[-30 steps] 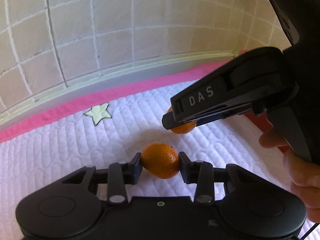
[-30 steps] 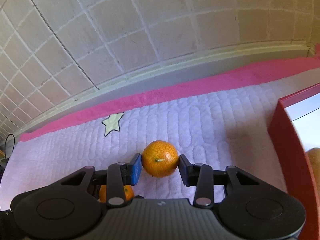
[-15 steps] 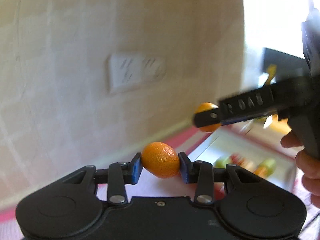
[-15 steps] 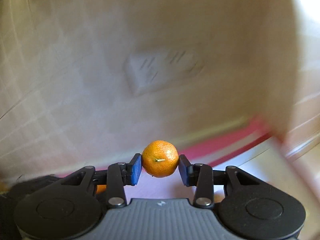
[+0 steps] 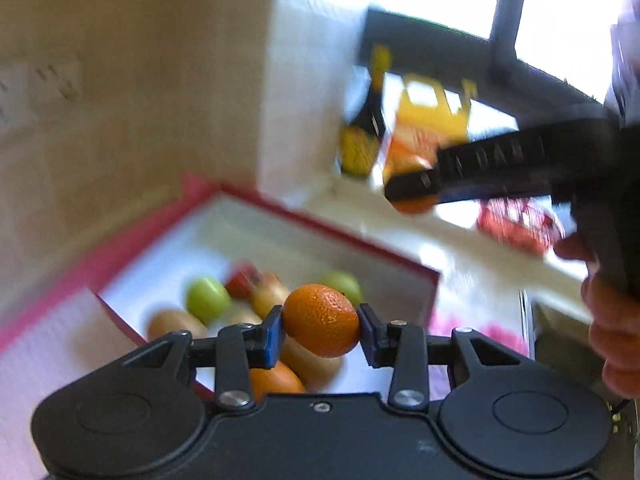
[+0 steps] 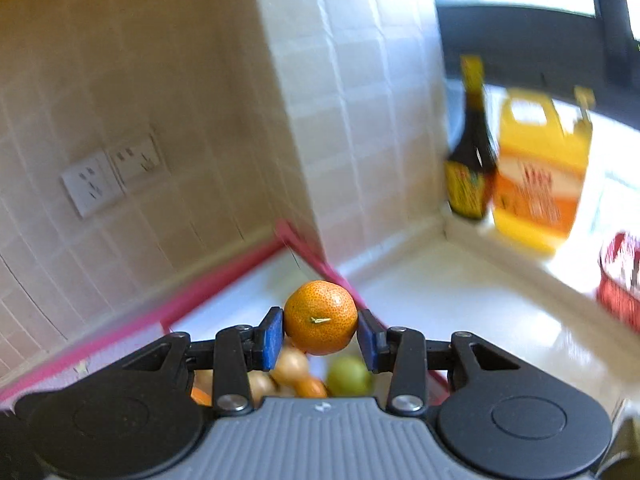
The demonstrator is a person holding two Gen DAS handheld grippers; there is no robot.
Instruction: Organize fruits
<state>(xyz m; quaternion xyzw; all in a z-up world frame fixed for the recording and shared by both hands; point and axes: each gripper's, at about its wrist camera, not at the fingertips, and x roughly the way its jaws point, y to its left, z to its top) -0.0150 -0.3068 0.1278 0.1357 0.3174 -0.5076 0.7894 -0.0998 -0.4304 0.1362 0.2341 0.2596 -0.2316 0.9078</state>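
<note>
My left gripper (image 5: 321, 334) is shut on a small orange mandarin (image 5: 321, 321) and holds it above the near side of a red box (image 5: 344, 240) with a white inside. The box holds green apples (image 5: 208, 300), pale pears (image 5: 176, 325) and other fruit. My right gripper (image 6: 320, 334) is shut on a second mandarin (image 6: 320, 317) above the same red box (image 6: 308, 252), with fruit (image 6: 348, 376) below it. The right gripper also shows in the left wrist view (image 5: 416, 196), high at the right, with its mandarin (image 5: 414, 204) in its fingers.
A dark sauce bottle (image 6: 470, 152) and a yellow oil jug (image 6: 540, 176) stand on a white ledge behind the box. A red basket (image 6: 620, 280) sits at the far right. A tiled wall with sockets (image 6: 112, 180) is at the left. A white and pink mat (image 5: 48, 344) lies left of the box.
Both grippers have lifted their mandarins off the mat and swung right. They now hang over the red box, which was at the frame edge before.
</note>
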